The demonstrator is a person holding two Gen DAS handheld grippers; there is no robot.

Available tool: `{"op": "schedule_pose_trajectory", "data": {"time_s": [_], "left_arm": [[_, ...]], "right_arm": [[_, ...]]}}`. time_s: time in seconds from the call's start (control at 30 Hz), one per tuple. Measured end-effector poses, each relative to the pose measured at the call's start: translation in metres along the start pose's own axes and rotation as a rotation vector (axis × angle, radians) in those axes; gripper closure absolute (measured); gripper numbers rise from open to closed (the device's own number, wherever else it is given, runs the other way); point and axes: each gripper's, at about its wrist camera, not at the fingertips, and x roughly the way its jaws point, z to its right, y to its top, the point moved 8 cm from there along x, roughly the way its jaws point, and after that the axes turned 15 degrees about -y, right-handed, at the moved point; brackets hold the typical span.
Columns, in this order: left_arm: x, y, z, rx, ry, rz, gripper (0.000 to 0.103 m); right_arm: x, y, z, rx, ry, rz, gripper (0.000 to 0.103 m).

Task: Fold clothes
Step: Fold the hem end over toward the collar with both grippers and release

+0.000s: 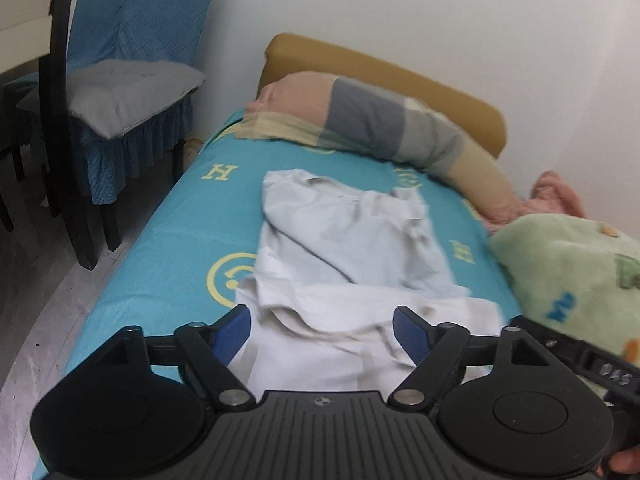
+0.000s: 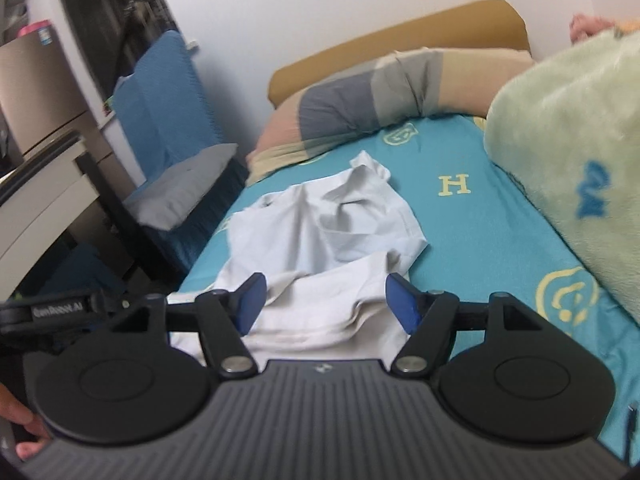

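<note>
A pale grey-white garment (image 1: 344, 248) lies crumpled on the teal bed sheet (image 1: 180, 240), its near part folded over toward me. My left gripper (image 1: 322, 334) stands open just above the garment's near edge; its blue pads (image 1: 234, 332) are wide apart and press on nothing. In the right wrist view the same garment (image 2: 328, 224) spreads out ahead. My right gripper (image 2: 322, 300) is open over the near hem, with cloth lying below the gap and its blue pads (image 2: 402, 304) clear of it. Part of the other gripper (image 2: 60, 312) shows at the left edge.
A long patchwork pillow (image 1: 360, 120) and a mustard headboard (image 1: 380, 76) lie at the far end of the bed. A green fleece blanket (image 1: 572, 272) is heaped on the right. A black chair with a grey cushion (image 1: 120, 96) stands left of the bed, by the floor (image 1: 40, 300).
</note>
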Motion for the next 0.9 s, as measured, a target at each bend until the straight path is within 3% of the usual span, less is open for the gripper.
{"op": "schedule_pose_trajectory", "data": {"time_s": [0.17, 0.37, 0.47, 0.67, 0.9], "left_arm": [[-0.042, -0.016, 0.041, 0.041, -0.033, 0.057, 0.017], [-0.080, -0.042, 0.071, 0.146, -0.019, 0.089, 0.017], [-0.094, -0.048, 0.075, 0.131, -0.028, 0.112, 0.016], [-0.105, -0.052, 0.081, 0.140, -0.013, 0.141, 0.011], [-0.090, -0.057, 0.075, 0.104, 0.011, 0.101, 0.009]], "right_arm": [[-0.056, -0.013, -0.006, -0.020, -0.006, 0.047, 0.034], [-0.112, -0.025, -0.007, -0.027, -0.014, 0.097, 0.034], [-0.130, -0.026, -0.004, -0.016, -0.011, 0.110, 0.034], [-0.137, -0.026, -0.001, 0.004, -0.014, 0.120, 0.034], [-0.130, -0.030, -0.003, -0.003, -0.015, 0.106, 0.034]]}}
